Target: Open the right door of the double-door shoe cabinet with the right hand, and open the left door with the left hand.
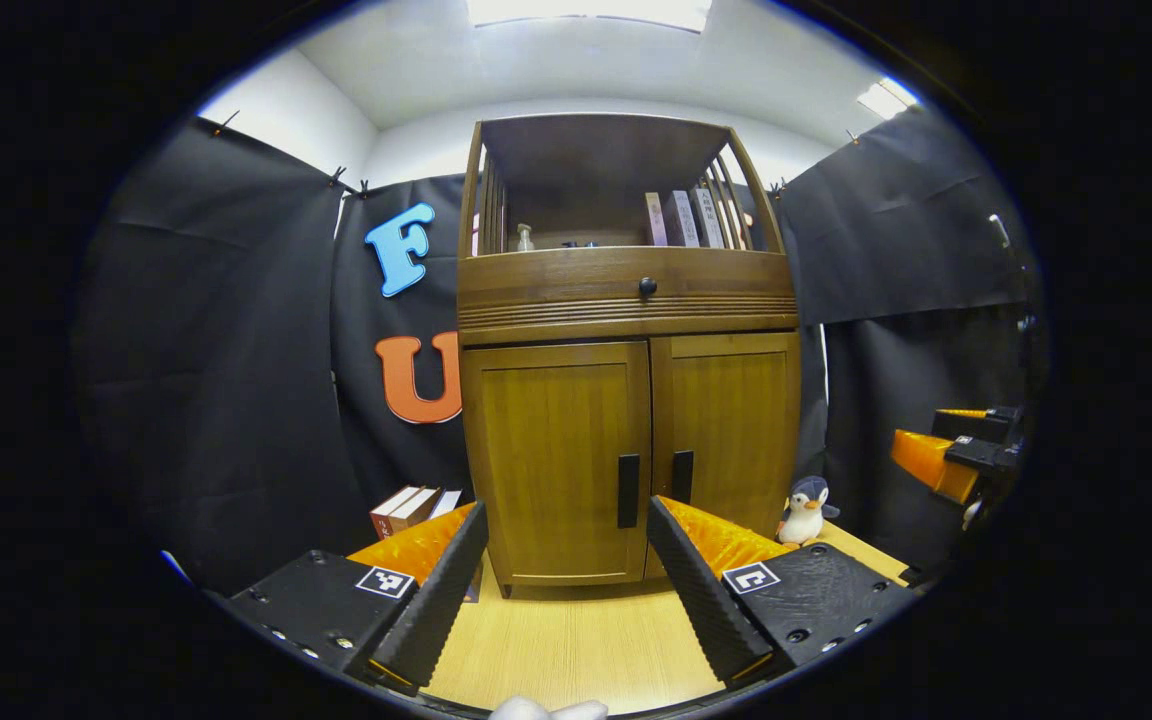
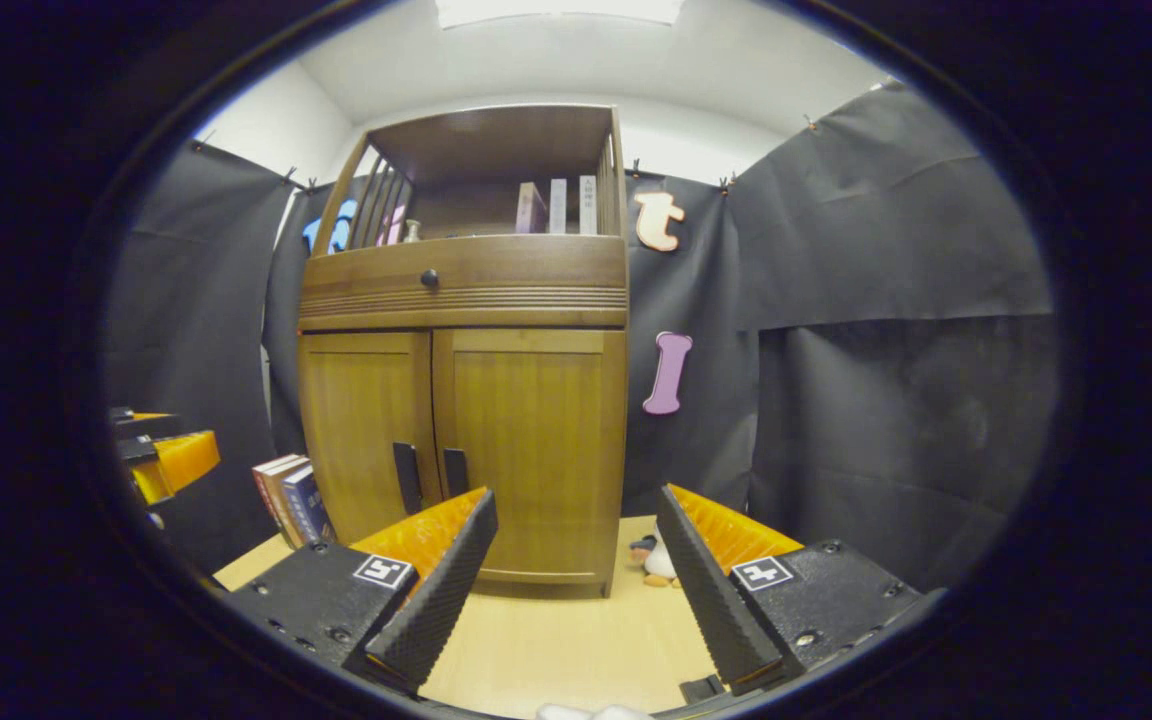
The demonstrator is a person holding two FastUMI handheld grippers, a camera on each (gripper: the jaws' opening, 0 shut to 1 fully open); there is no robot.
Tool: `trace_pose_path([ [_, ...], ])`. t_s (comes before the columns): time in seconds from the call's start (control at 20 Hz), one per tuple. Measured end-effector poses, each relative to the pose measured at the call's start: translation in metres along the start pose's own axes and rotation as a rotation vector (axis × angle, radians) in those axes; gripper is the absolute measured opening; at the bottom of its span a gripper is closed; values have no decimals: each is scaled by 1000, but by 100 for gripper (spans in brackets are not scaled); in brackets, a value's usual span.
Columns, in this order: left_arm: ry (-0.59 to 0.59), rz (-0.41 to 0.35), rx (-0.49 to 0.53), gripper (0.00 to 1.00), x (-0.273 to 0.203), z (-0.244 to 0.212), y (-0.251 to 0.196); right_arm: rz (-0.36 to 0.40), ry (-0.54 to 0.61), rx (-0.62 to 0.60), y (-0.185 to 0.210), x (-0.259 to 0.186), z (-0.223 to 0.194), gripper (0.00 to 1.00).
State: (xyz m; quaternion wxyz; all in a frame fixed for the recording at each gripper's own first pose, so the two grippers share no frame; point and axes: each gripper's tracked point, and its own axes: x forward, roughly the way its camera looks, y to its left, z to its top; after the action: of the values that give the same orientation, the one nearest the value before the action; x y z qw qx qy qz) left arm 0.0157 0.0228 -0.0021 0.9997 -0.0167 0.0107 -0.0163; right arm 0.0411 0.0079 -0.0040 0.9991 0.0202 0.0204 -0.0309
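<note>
A brown wooden shoe cabinet (image 1: 626, 300) (image 2: 466, 290) stands on a pale wooden table, both doors shut. The left door (image 1: 556, 460) (image 2: 361, 430) and right door (image 1: 731, 430) (image 2: 536, 450) each carry a dark vertical handle: left handle (image 1: 628, 490) (image 2: 406, 477), right handle (image 1: 682, 476) (image 2: 455, 472). My left gripper (image 1: 566, 560) is open, a short way in front of the left door. My right gripper (image 2: 576, 570) is open too, facing the right door's lower part. The right gripper (image 1: 951, 455) also appears at the far right of the left gripper view, and the left gripper (image 2: 161, 455) at the far left of the right gripper view.
Several books (image 1: 411, 508) (image 2: 286, 495) lean beside the cabinet's left side. A small penguin toy (image 1: 804, 510) (image 2: 654, 560) stands at its right. Books and a bottle sit on the open top shelf above a drawer with a round knob (image 1: 647, 287). Black cloth walls close in all round.
</note>
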Motion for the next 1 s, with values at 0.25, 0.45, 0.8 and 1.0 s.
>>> trace_pose_path([
  [0.25, 12, 31, -6, 96, 6, 0, 1, 16, 27, -13, 4, 49, -22, 100],
  [0.45, 13, 69, 4, 96, 12, 4, -4, 67, 62, -10, 26, 97, -45, 100],
  [0.8, 21, 106, 19, 96, 28, 12, -21, 190, 157, 8, 94, 185, -88, 100],
  [1.0, 41, 132, -12, 96, 35, 8, -23, 239, 171, -1, 129, 226, -98, 100],
])
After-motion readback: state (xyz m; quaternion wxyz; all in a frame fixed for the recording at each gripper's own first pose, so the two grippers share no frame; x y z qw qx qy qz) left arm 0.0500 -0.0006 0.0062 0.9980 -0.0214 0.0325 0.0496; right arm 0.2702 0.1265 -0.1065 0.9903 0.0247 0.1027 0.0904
